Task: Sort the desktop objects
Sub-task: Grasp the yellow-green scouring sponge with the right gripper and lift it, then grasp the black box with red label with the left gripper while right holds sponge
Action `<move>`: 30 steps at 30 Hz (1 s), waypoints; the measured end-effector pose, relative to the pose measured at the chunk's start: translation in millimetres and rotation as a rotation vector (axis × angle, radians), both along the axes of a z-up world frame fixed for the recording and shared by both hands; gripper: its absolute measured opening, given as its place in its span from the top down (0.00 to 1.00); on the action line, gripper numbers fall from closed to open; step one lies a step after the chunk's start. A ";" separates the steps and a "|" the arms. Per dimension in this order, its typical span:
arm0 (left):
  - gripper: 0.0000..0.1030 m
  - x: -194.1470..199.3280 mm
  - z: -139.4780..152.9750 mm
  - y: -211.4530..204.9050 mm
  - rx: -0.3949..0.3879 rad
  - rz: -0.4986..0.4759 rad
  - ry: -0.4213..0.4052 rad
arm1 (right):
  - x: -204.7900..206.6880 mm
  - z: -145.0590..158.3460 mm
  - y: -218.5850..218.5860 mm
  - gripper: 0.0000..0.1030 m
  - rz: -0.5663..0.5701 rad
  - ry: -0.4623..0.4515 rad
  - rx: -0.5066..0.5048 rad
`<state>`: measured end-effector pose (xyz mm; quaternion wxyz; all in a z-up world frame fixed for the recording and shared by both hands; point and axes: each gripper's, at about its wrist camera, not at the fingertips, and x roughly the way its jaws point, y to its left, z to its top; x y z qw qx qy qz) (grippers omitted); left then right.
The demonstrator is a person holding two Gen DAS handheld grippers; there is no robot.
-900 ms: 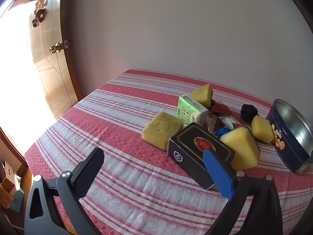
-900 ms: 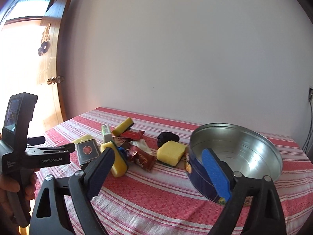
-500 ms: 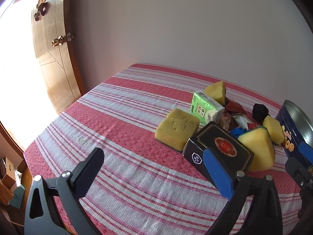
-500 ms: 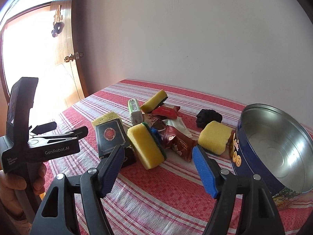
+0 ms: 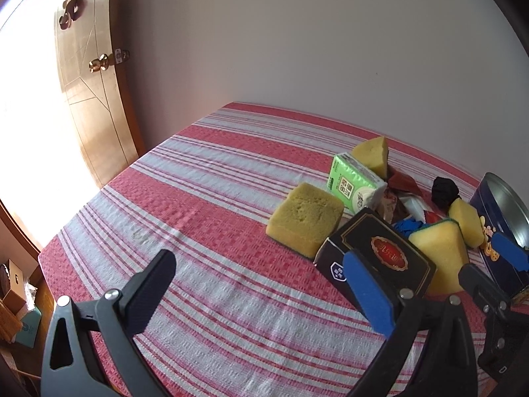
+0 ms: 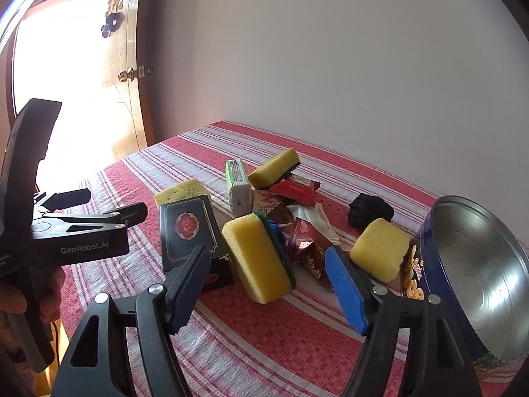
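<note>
We have the right claw [image 6: 267, 284] tilted down toward the heap on the striped surface [image 6: 264, 347], and the thing it lines up with is the yellow sponge with the green scrub backing [image 6: 259, 258], which lies straight ahead of it, just beyond the fingertips and roughly centred in the gap. That sponge stands on edge, leaning against the black box [image 6: 190, 231] on its left, and its long axis runs nearly along our line of approach, so the jaws would close across its short, soft thickness. The right claw is released, partly spread, with nothing between its pads. Our left claw [image 5: 261, 294] is spread as wide as it goes and is empty too; it looks past the same black box [image 5: 373, 258] and sits off to the side, so the right hand is plainly the nearer one for this sponge (the left could take the box or the flat yellow sponge [image 5: 304, 216] beside it). The open blue tin [image 6: 476, 264] waits at the right, close to the heap. Against the earlier frames, the right claw has come closer and swung from facing the tin to facing the sponge, its jaws narrower; the left has shifted only a little, and the heap itself has not moved.
</note>
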<state>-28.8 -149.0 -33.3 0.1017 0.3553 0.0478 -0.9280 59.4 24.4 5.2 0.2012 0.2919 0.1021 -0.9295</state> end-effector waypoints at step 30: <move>0.01 -34.7 -5.9 80.4 -0.099 -0.313 -0.051 | -16.3 -0.9 78.4 0.64 -0.032 -0.054 -0.286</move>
